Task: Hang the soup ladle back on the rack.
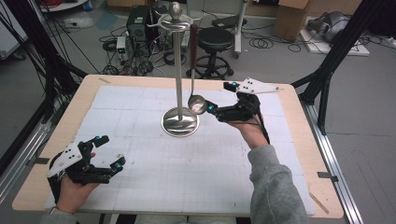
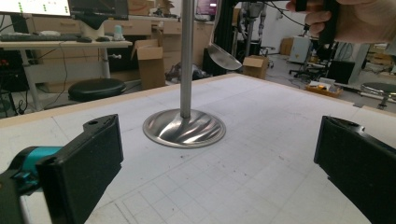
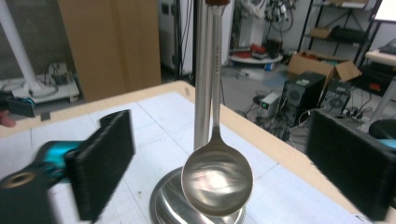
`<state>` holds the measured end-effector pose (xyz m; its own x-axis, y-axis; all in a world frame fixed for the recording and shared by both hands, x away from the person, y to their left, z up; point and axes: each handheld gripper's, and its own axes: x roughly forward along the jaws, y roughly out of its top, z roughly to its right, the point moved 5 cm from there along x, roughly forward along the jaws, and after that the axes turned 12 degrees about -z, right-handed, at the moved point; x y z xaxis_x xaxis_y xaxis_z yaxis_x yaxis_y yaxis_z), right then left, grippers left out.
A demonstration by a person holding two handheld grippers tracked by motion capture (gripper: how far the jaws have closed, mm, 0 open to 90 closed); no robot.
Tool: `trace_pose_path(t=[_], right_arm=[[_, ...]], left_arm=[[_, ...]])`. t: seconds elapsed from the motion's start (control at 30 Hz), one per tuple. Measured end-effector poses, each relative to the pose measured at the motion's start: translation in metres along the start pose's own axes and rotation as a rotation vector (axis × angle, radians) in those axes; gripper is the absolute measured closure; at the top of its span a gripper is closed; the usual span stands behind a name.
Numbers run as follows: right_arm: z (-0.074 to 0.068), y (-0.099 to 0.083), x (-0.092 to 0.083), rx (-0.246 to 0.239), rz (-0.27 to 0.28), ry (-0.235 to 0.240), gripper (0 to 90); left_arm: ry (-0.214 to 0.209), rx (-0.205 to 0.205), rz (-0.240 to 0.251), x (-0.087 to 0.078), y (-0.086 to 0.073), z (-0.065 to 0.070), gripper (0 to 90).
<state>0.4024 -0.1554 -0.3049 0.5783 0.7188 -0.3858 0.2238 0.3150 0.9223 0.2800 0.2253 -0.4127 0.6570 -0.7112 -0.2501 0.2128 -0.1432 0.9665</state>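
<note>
A steel utensil stand (image 1: 180,70) rises from a round base (image 1: 180,122) at the middle of the white mat. A ladle (image 1: 197,104) with a brown handle hangs from one of its top hooks, bowl just above the base. My right gripper (image 1: 219,97) is open just right of the bowl. In the right gripper view the ladle bowl (image 3: 217,179) hangs between the wide jaws, and neither pad touches it. My left gripper (image 1: 109,150) rests open at the front left, with nothing between its jaws. The left gripper view faces the stand base (image 2: 184,128) and the ladle (image 2: 224,56).
The wooden table (image 1: 299,154) carries a white gridded mat. Behind its far edge stand a black stool (image 1: 215,44), a computer tower (image 1: 138,23) and loose cables. Black frame legs (image 1: 327,70) flank the table on both sides.
</note>
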Motion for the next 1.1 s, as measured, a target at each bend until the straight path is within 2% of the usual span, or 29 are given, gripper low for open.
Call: trace_pose_path(t=[0.27, 0.57, 0.73, 0.83, 0.9, 1.1], right_arm=[[0.002, -0.023, -0.016, 0.003, -0.006, 0.002, 0.6], [0.003, -0.046, -0.026, 0.011, -0.010, 0.010, 0.6], [0.000, -0.061, -0.030, 0.018, -0.020, 0.036, 0.6], [-0.003, -0.069, -0.033, 0.044, -0.016, 0.068, 0.6], [-0.004, -0.075, -0.035, 0.038, -0.017, 0.073, 0.6], [-0.003, -0.090, -0.042, 0.060, -0.013, 0.066, 0.6]], left_arm=[[-0.007, -0.002, -0.003, 0.004, 0.001, 0.001, 1.7], [-0.012, -0.004, -0.011, 0.008, 0.001, 0.000, 1.7], [-0.015, -0.005, -0.013, 0.009, 0.000, 0.000, 1.8], [-0.014, -0.005, -0.017, 0.009, 0.000, 0.001, 1.8], [-0.013, -0.004, -0.020, 0.010, 0.000, 0.000, 1.7], [-0.012, -0.007, -0.025, 0.011, -0.001, 0.000, 1.8]])
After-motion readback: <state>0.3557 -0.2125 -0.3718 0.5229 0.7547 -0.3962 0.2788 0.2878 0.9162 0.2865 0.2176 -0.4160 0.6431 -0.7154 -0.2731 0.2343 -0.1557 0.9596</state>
